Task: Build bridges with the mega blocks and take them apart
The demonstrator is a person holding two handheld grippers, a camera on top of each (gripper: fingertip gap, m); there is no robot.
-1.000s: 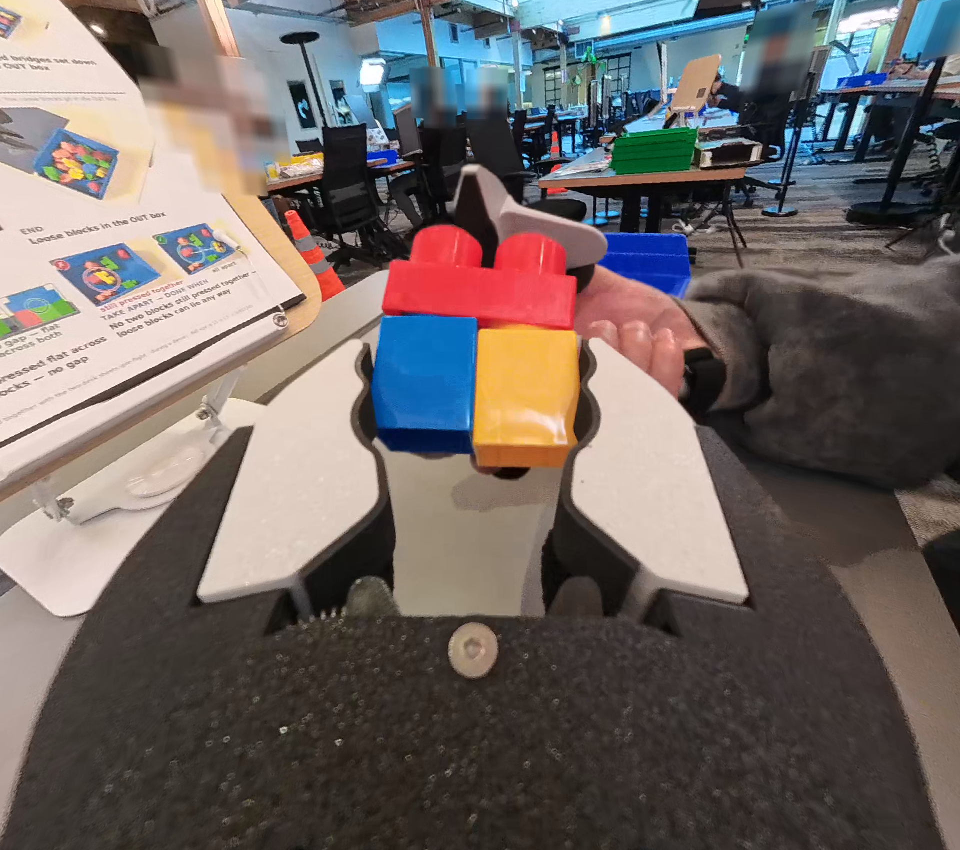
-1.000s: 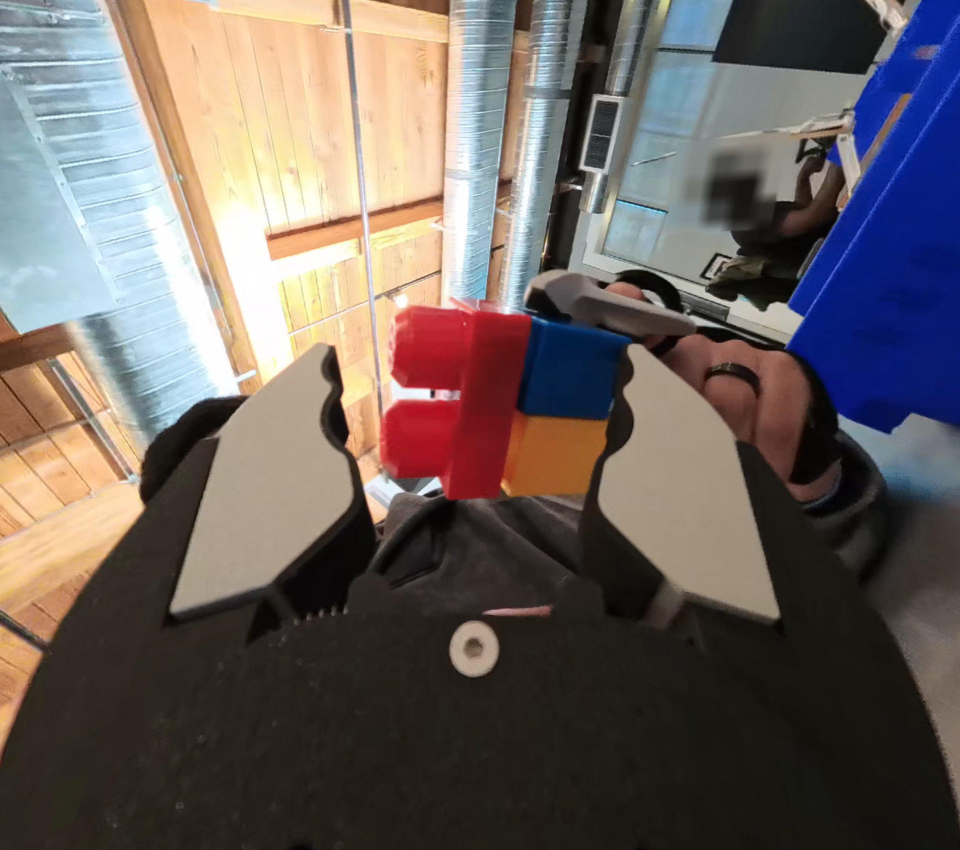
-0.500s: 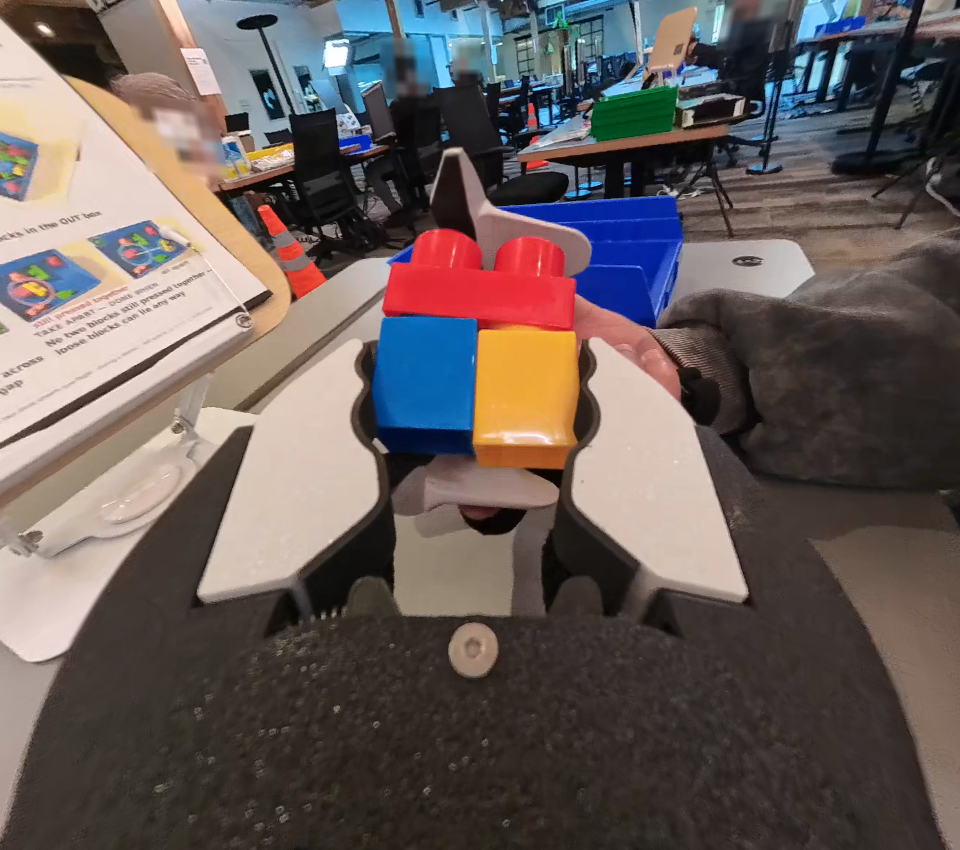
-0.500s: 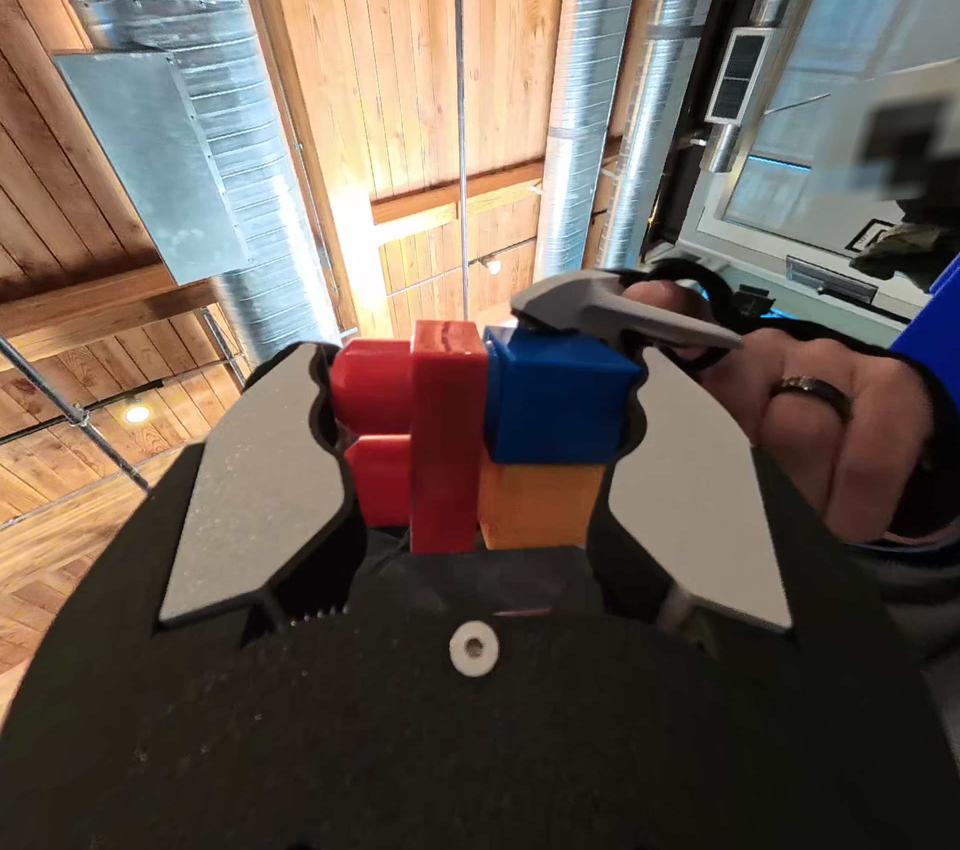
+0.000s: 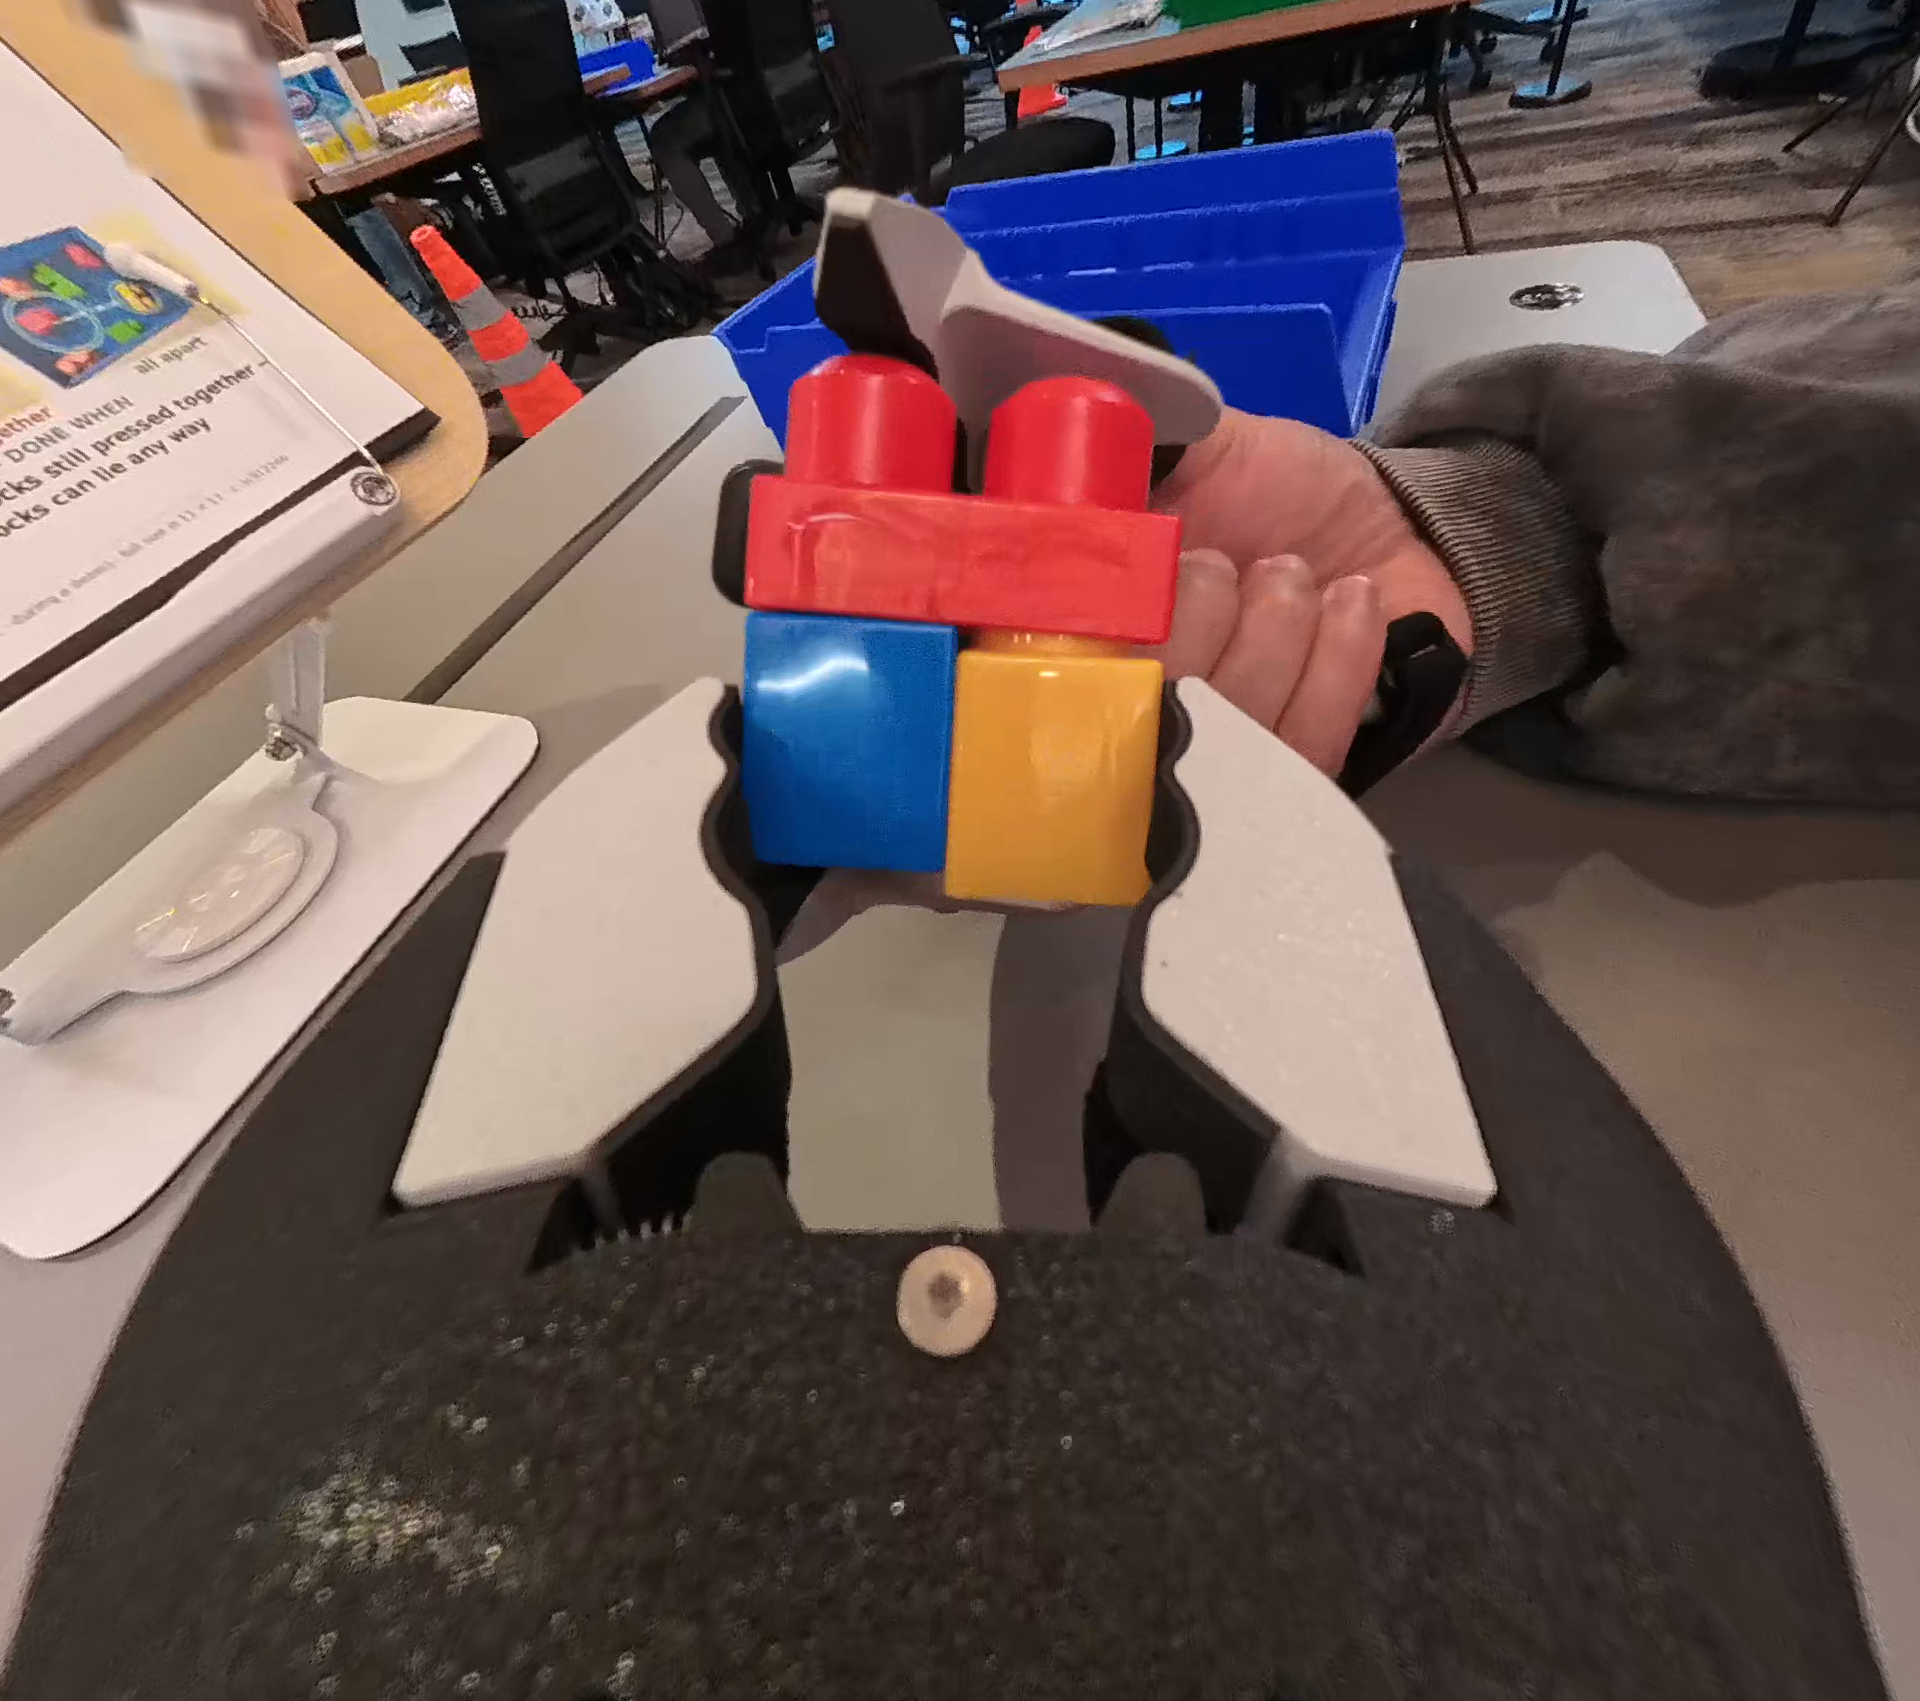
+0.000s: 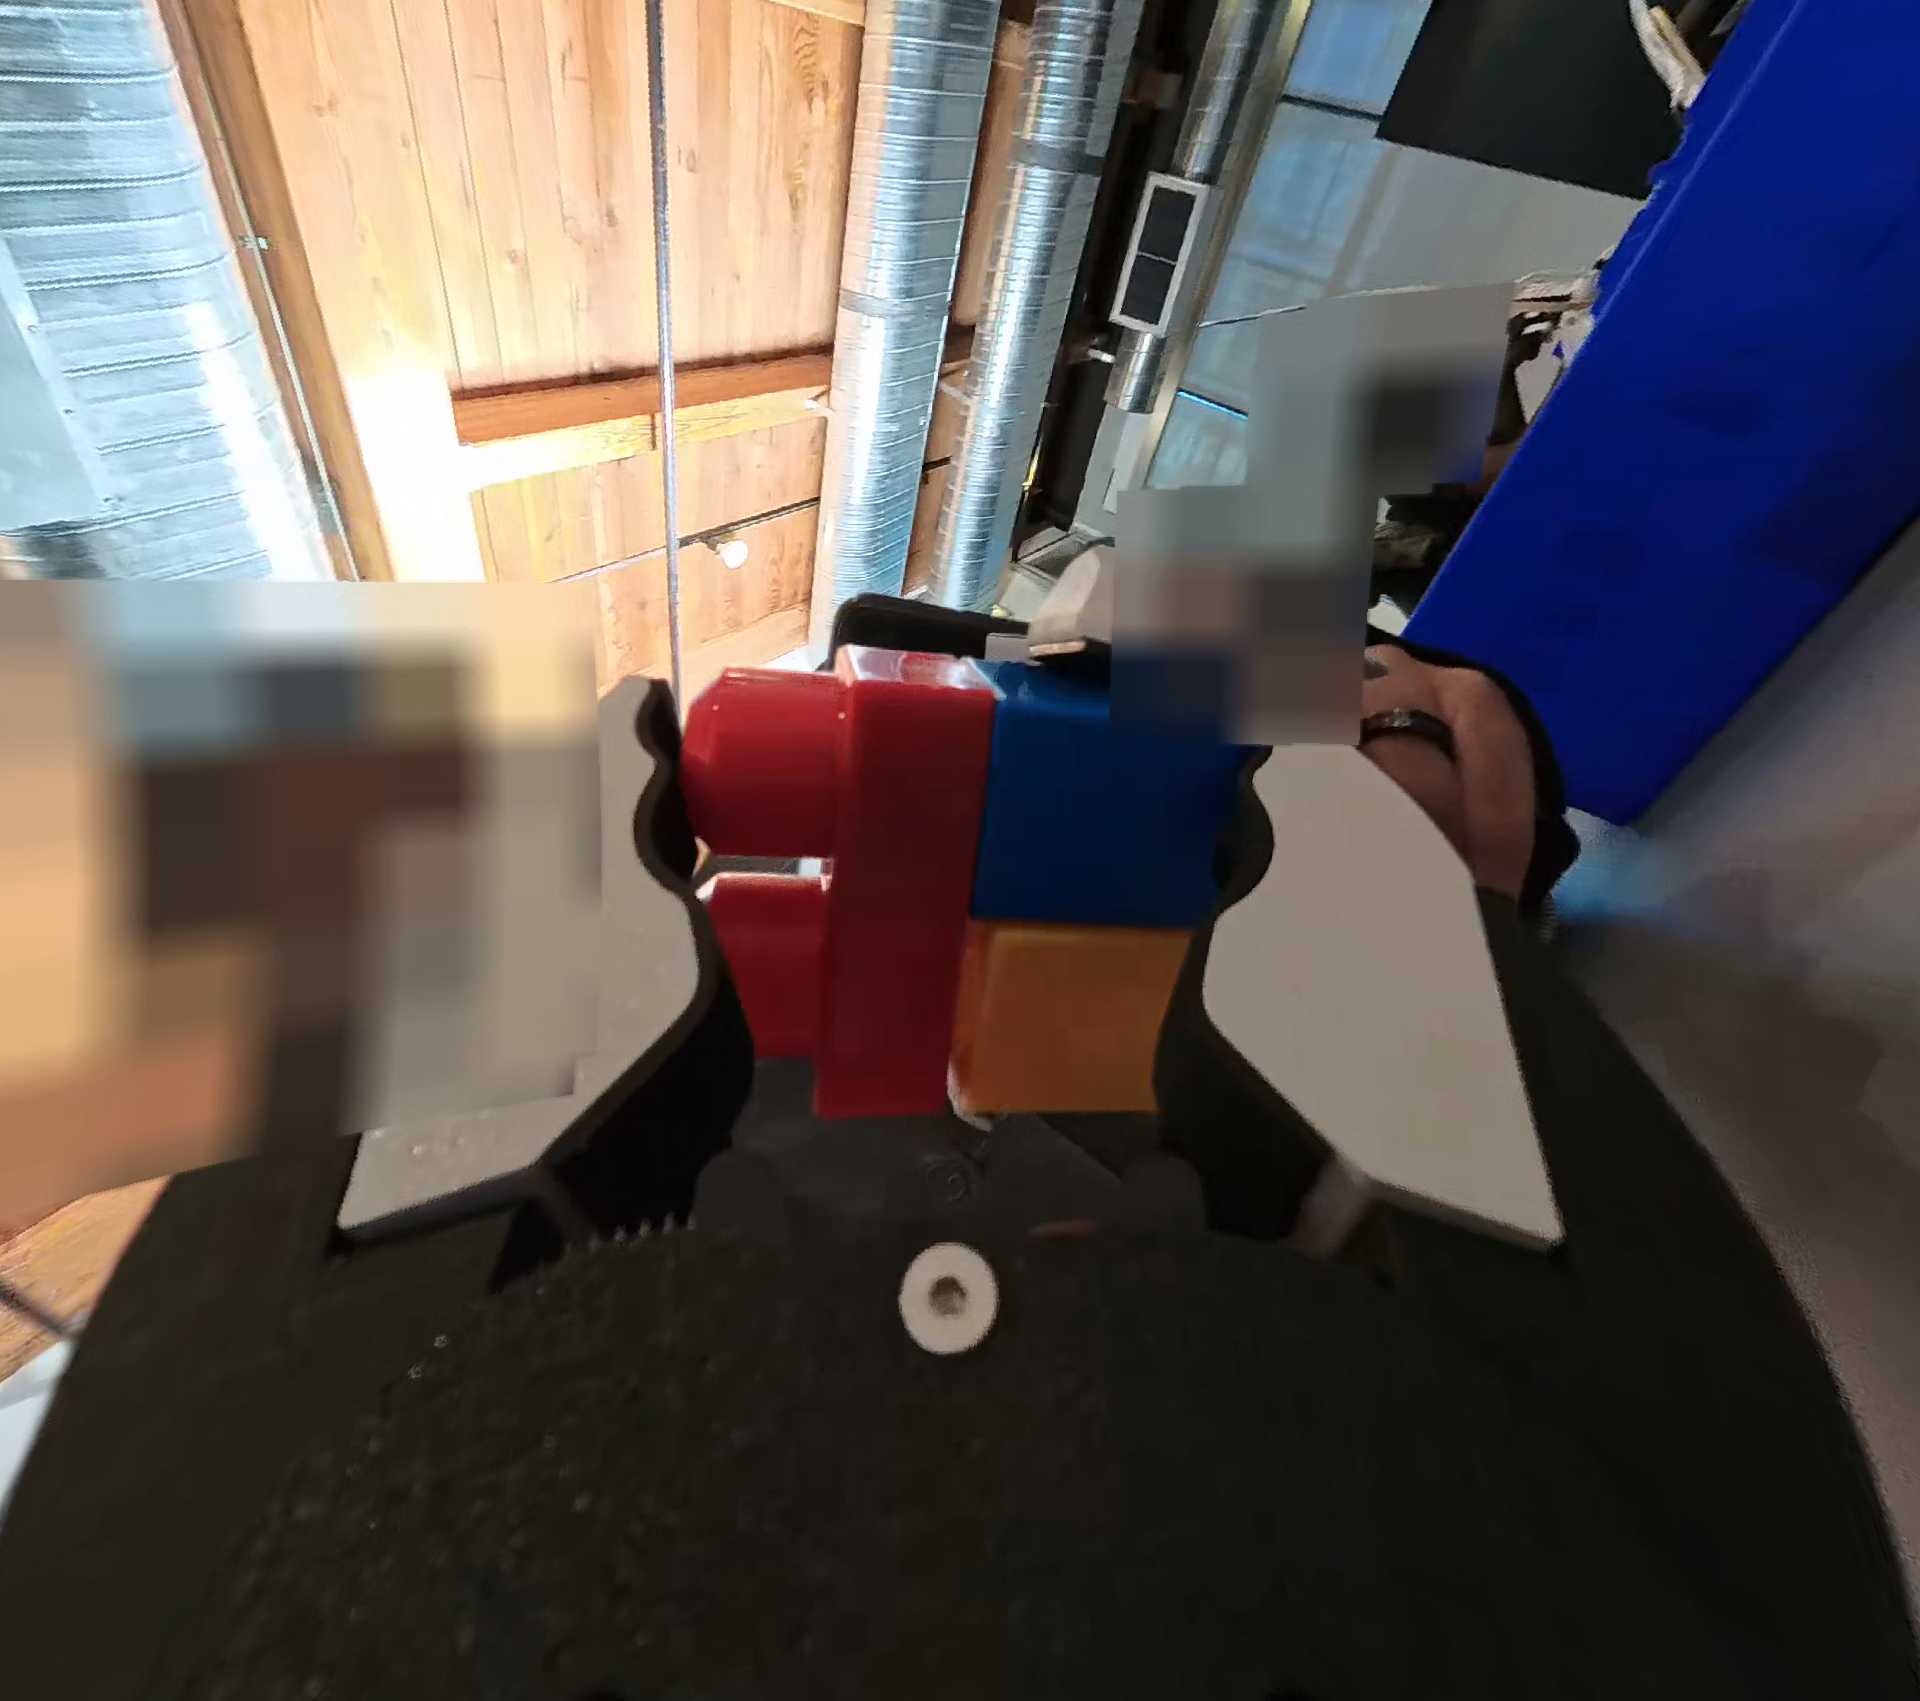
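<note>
Mega blocks joined as a small bridge [image 5: 956,685] sit in the air above the grey table [image 5: 582,550], and I place everything by that bridge. Far to its left stands an instruction sheet [image 5: 156,363] on a tilted white stand [image 5: 260,872]. Next comes my left gripper [image 5: 951,778]: its two pale fingers [image 5: 613,903] are closed on the bridge's lower pair, one pressing the outer face of the blue block [image 5: 847,742], the other the outer face of the yellow block [image 5: 1049,778]; these two sit side by side, touching. Across their tops lies the red block [image 5: 961,555], studs up, lifted slightly over the yellow one so that a yellow stud shows. Behind the bridge is a blue bin [image 5: 1195,280] on the table. Right of the bridge is my right hand [image 5: 1299,591] in a grey sleeve. My right gripper [image 6: 951,841] clamps the same bridge the other way, one finger [image 6: 665,924] on the red studs, the other under the blue and yellow bases.
</note>
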